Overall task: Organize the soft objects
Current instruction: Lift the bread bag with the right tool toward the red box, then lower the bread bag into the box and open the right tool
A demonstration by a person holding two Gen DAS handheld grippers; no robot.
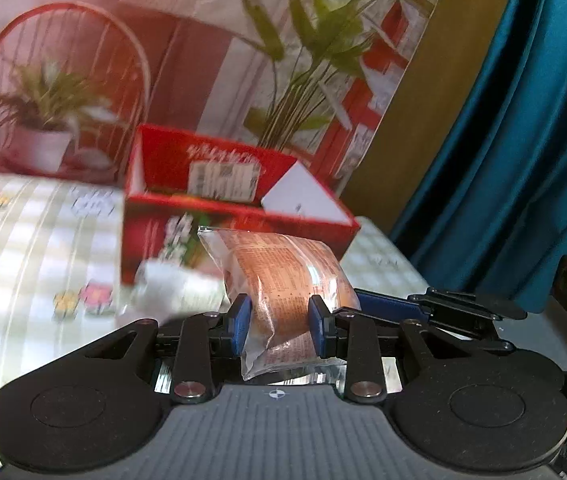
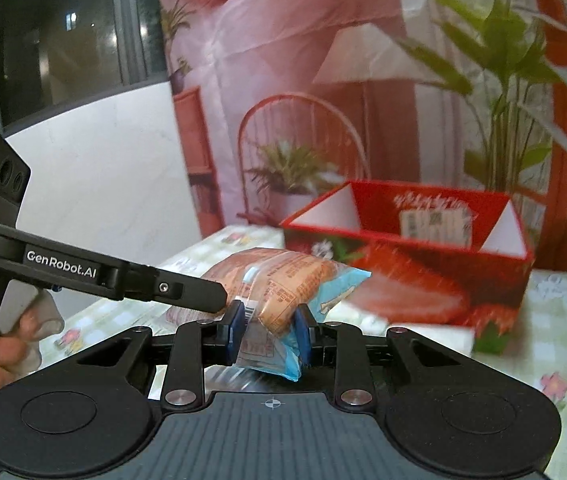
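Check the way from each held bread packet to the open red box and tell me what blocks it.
Nothing visible does. The left gripper holds a wrapped bread packet just short of the red box, whose top is open. The right gripper holds a blue-edged packet, with bare tablecloth before the box.

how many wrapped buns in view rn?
2: one bun clamped in the left gripper, one bun in the right gripper. Box interior partly hidden.
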